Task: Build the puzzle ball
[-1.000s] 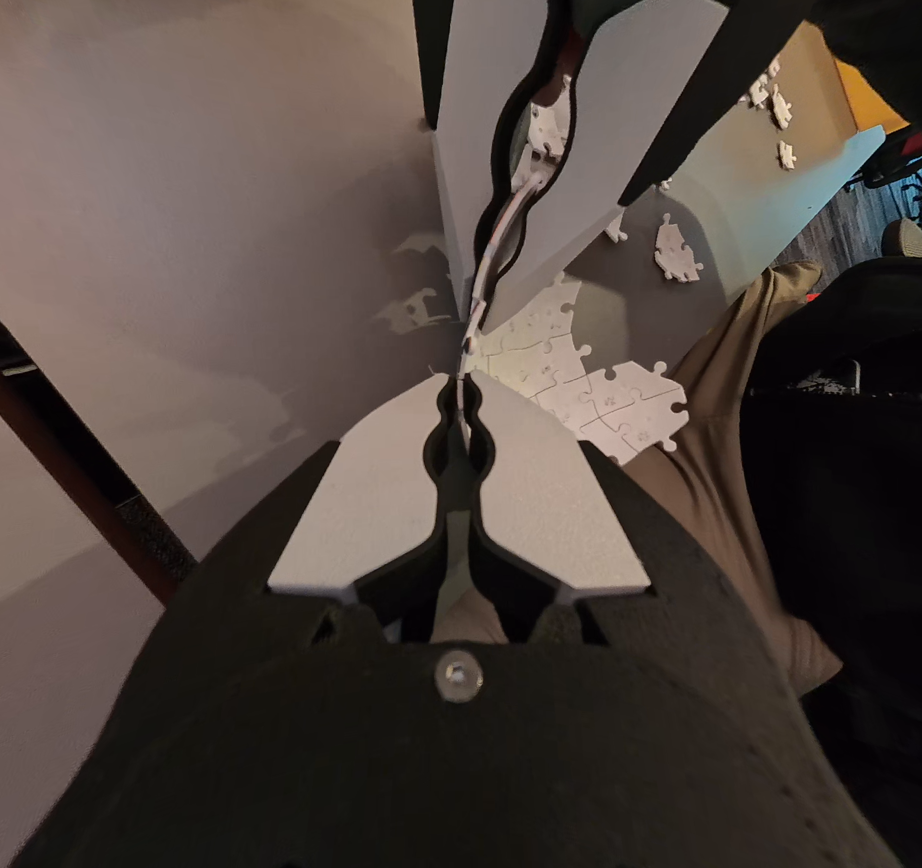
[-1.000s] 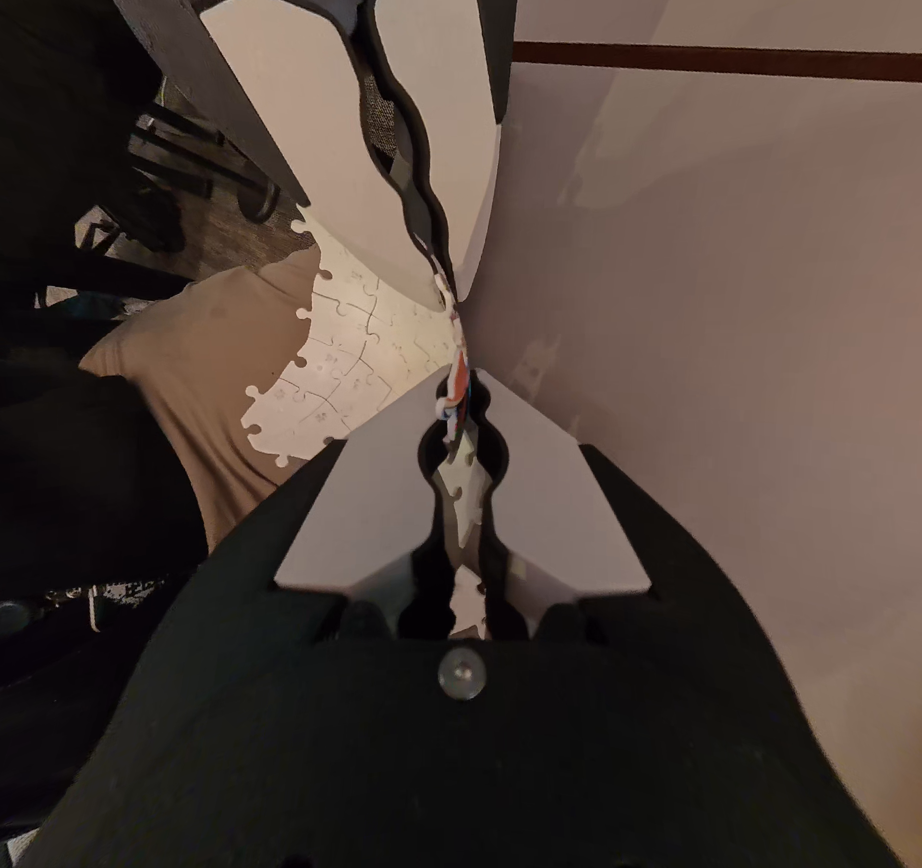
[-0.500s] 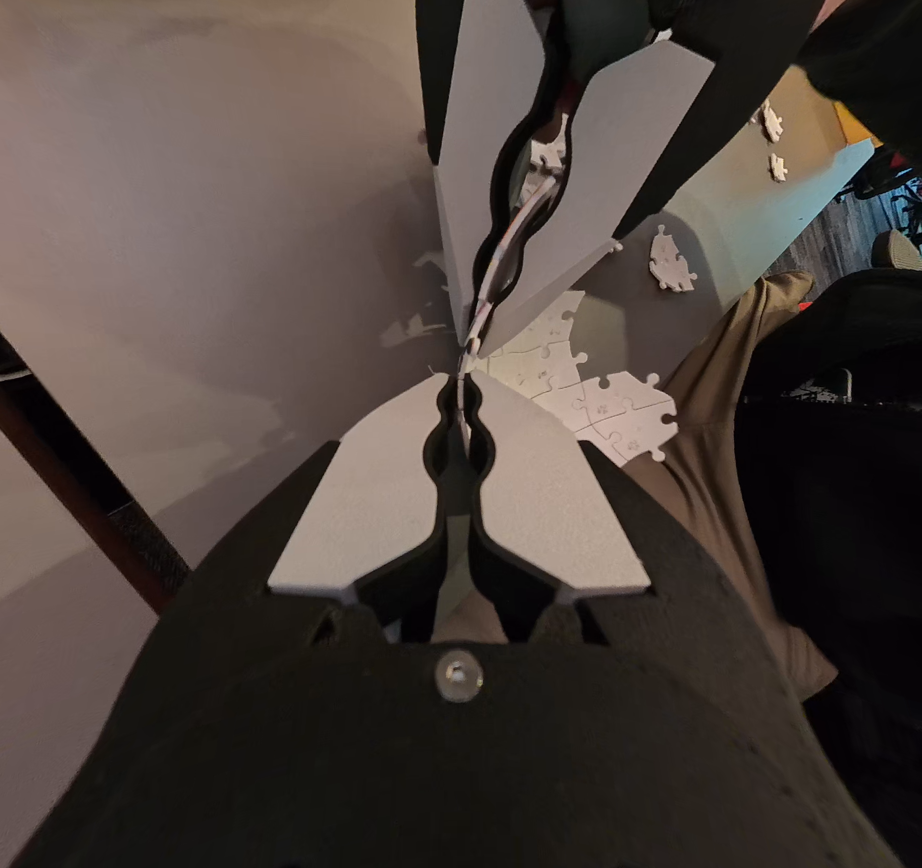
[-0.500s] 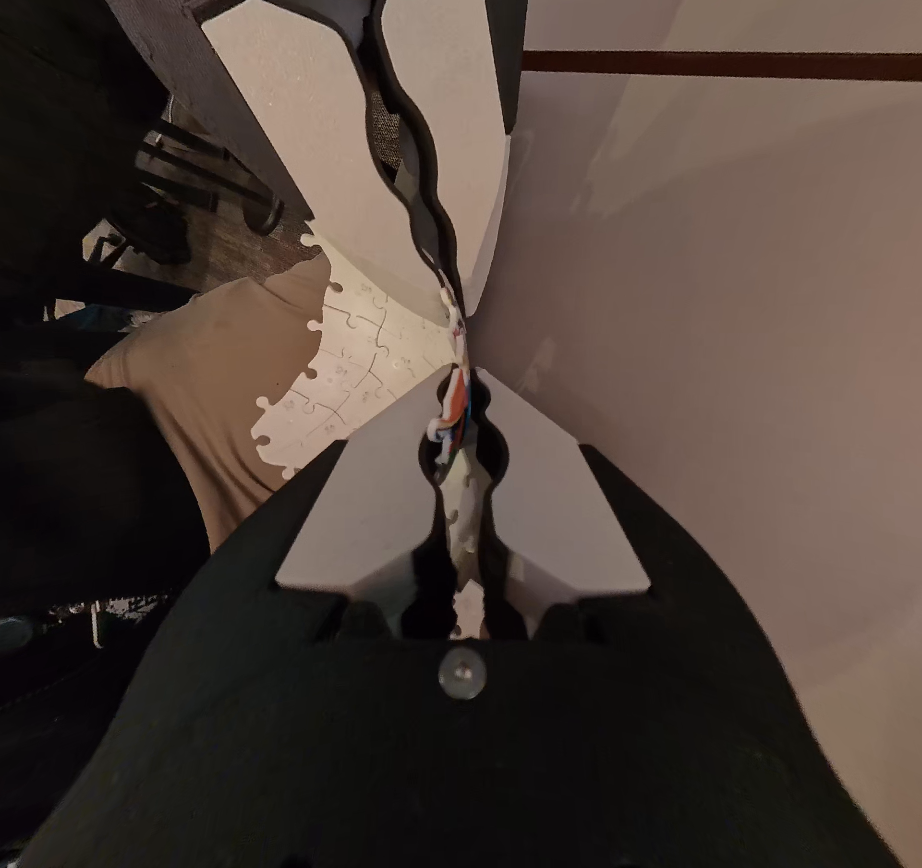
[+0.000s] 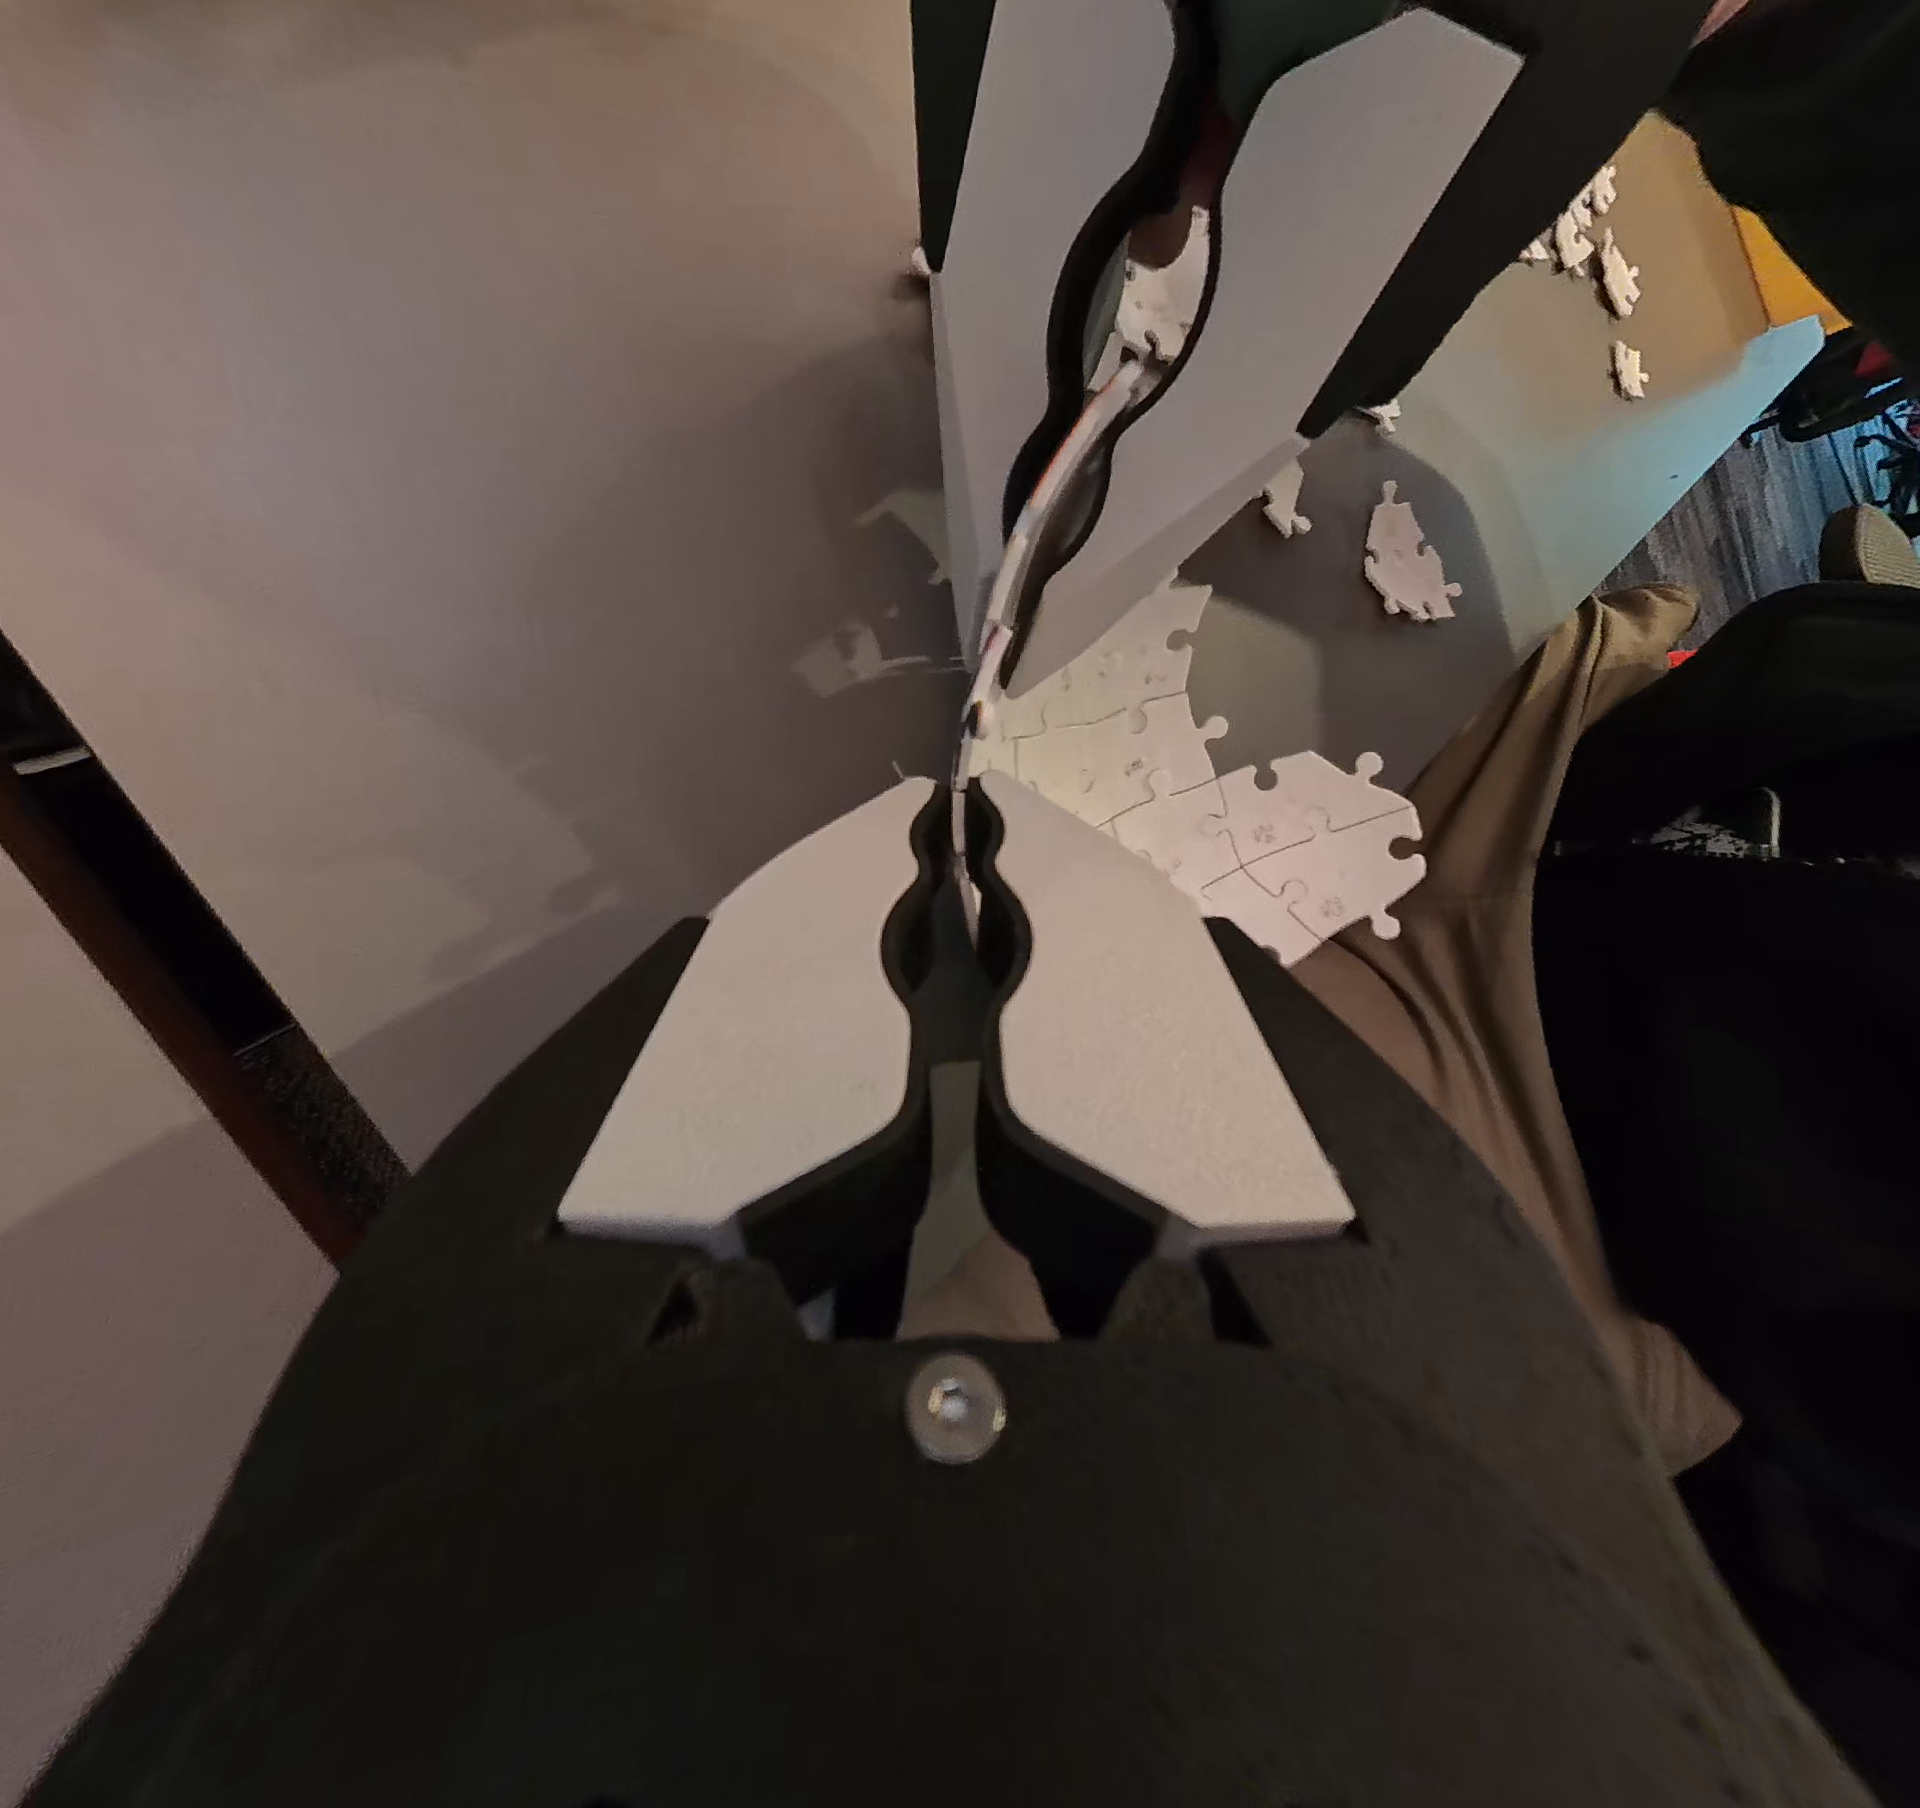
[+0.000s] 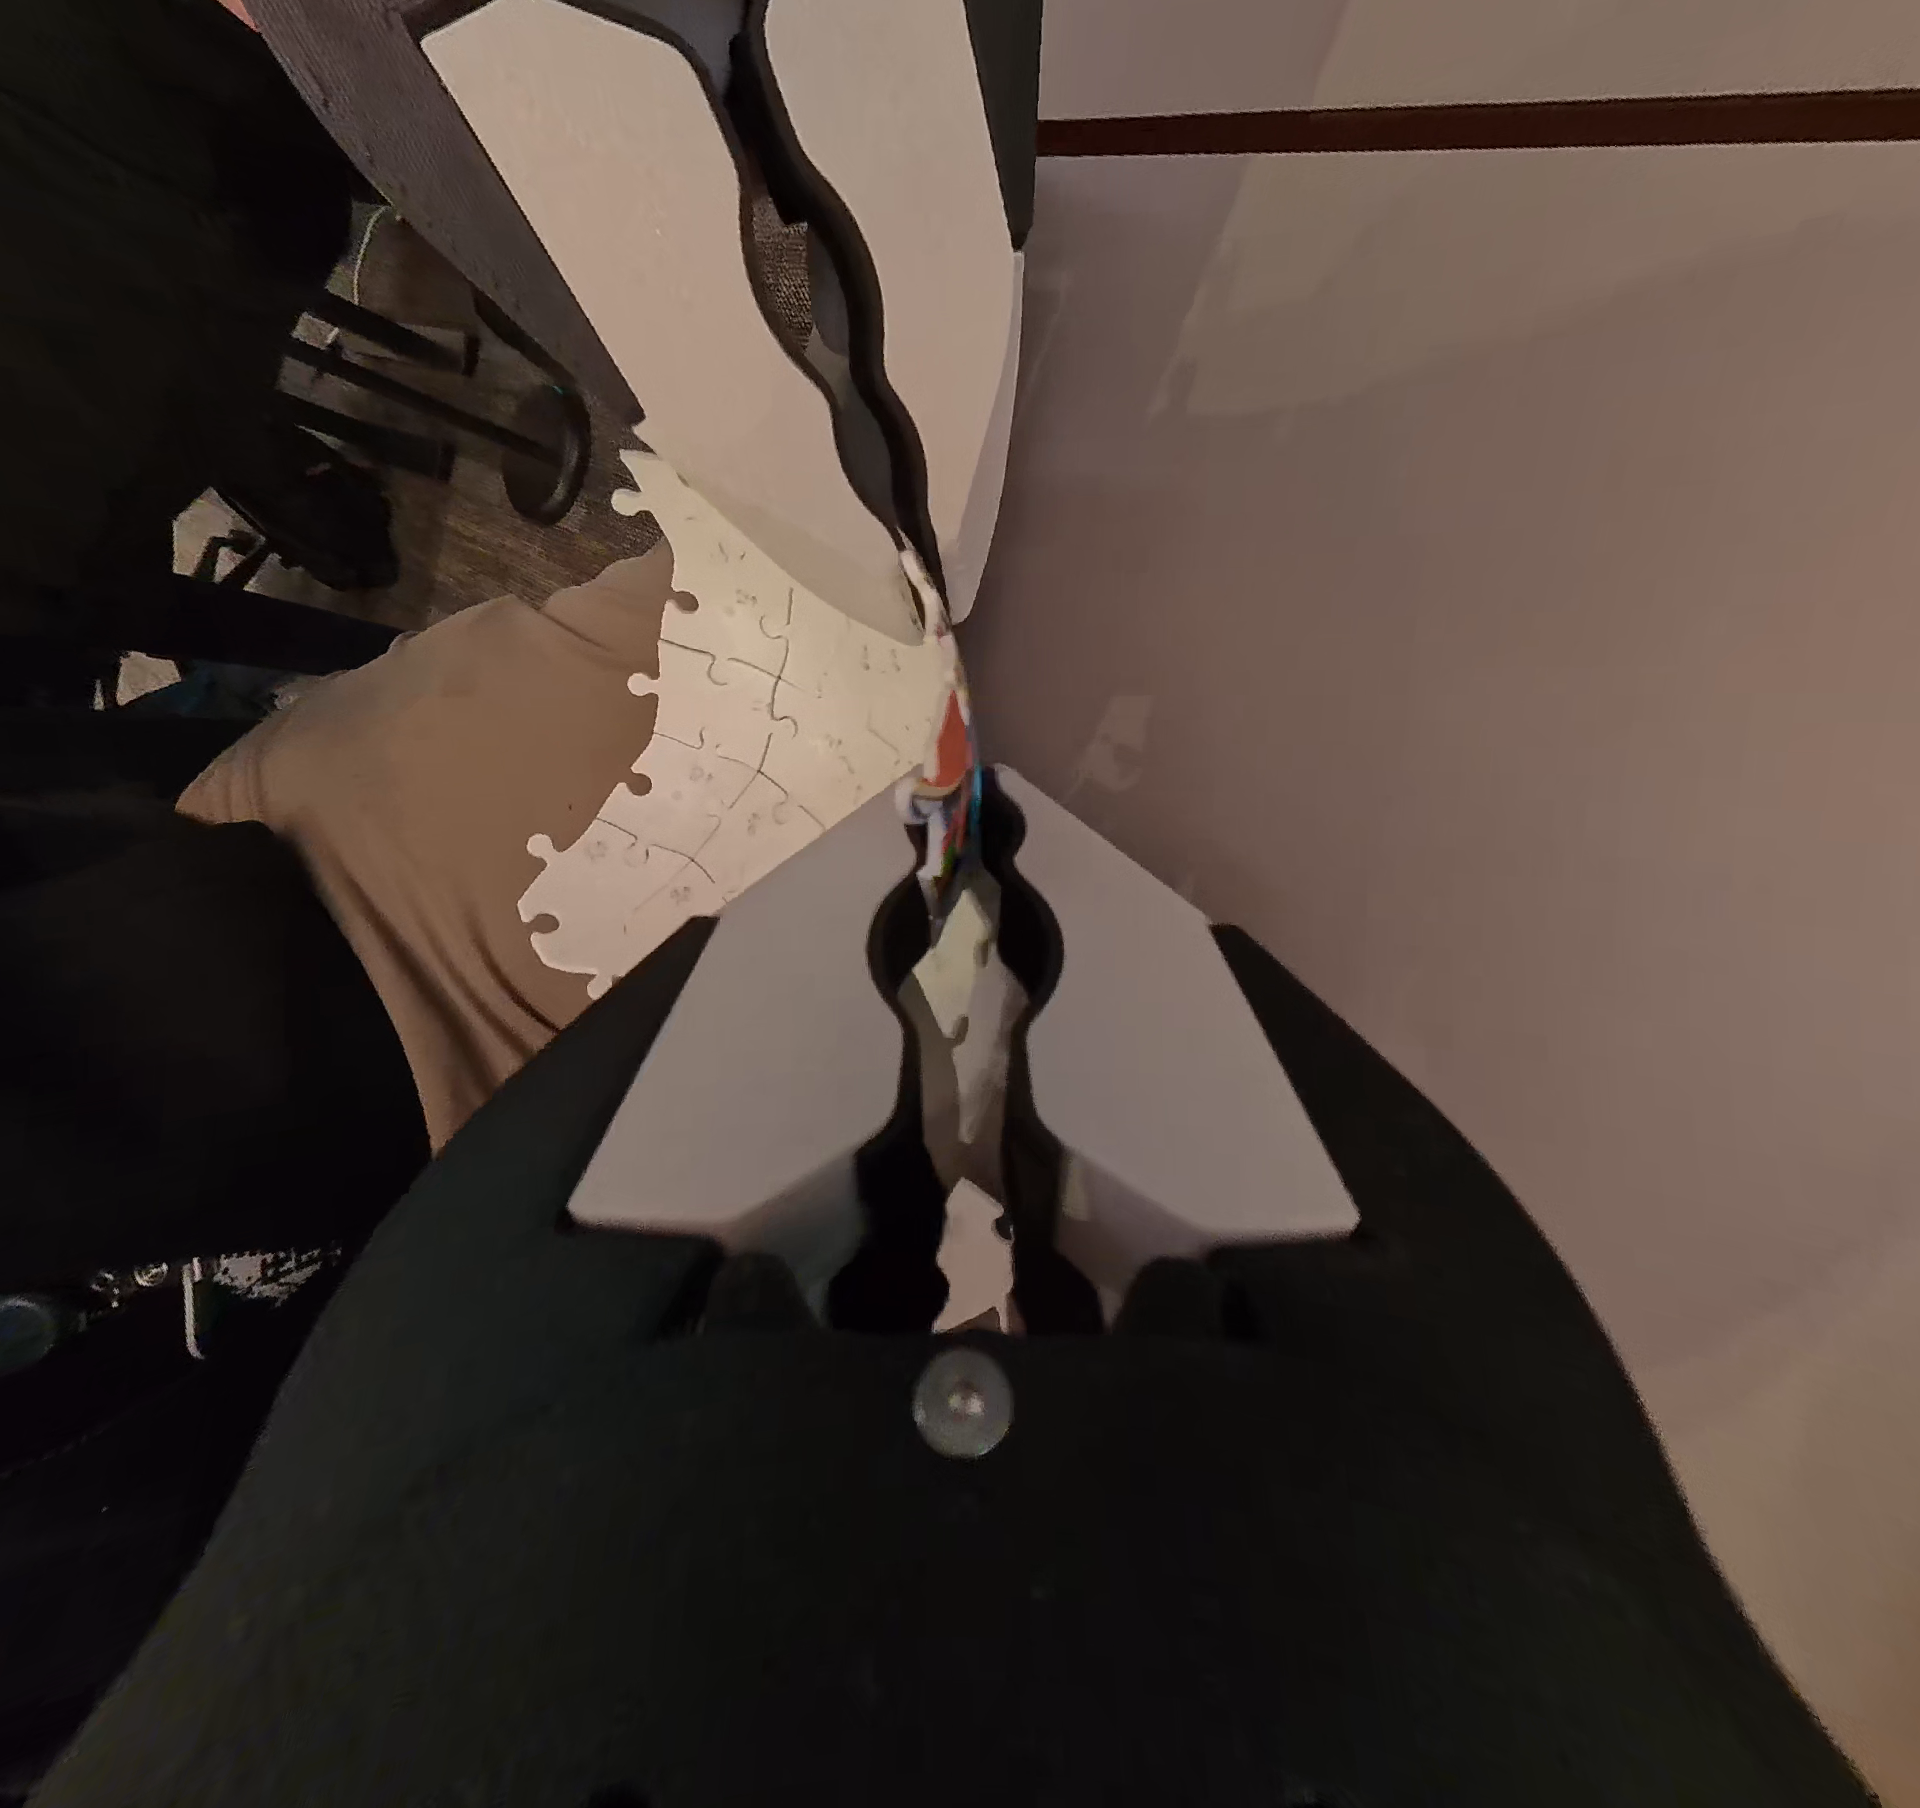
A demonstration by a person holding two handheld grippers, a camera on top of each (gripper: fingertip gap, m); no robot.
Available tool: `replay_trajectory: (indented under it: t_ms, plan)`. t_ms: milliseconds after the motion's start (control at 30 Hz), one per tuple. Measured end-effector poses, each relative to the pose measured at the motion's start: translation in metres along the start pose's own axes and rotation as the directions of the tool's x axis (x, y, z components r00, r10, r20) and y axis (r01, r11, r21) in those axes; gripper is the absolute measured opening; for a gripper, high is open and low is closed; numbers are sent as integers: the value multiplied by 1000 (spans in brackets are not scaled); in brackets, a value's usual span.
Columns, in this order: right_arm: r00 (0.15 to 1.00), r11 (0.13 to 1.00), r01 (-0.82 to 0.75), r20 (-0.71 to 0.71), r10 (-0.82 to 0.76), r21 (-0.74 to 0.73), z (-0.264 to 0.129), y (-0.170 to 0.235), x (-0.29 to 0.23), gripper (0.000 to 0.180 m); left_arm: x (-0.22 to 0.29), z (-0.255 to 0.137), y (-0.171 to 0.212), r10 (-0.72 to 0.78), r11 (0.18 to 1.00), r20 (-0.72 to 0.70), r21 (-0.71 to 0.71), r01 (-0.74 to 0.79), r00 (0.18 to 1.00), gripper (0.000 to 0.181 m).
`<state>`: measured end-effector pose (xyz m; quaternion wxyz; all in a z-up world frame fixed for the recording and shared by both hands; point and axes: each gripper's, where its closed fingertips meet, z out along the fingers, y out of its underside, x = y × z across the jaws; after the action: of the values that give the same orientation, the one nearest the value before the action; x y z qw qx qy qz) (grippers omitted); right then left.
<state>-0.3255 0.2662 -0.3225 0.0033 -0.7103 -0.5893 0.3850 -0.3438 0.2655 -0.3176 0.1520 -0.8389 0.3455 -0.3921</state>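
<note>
You will find no legible text, brand, number or sign in either wrist view. The white undersides of the joined curved plastic puzzle pieces (image 5: 1262,839) (image 6: 748,719) carry small faint grey marks, one per piece, too small to make out. The loose white puzzle pieces (image 5: 1405,565) on the pale tabletop (image 5: 416,408) show no readable marking either.

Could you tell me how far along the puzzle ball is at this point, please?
Done: one curved panel of joined pieces exists, white backs showing. In hand: the left gripper and right gripper are both shut on that panel's edge, tip to tip, apparently pressing a joint. Left: loose pieces and small clusters lie on the table, so the ball seems far from closed.
</note>
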Motion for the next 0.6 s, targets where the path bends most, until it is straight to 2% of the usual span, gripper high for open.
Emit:
replay_trajectory:
  t_ms: [100,233,400,600]
  plan:
    - [1000,1000,-1,-7,1,-6,-2,2,1,22,1,0,0,0,1000,-6,4,0,1000,2]
    - [1000,1000,6,-14,-6,0,-10,5,1,21,0,-1,0,-5,1000,-5,8,5,1000,2]
    - [1000,999,14,-7,-14,49,-23,4,-2,9,0,-1,0,-4,1000,-8,8,4,1000,2]
    - [1000,998,-11,1,11,54,-20,7,1,9,0,2,0,-4,1000,-5,2,4,1000,2]
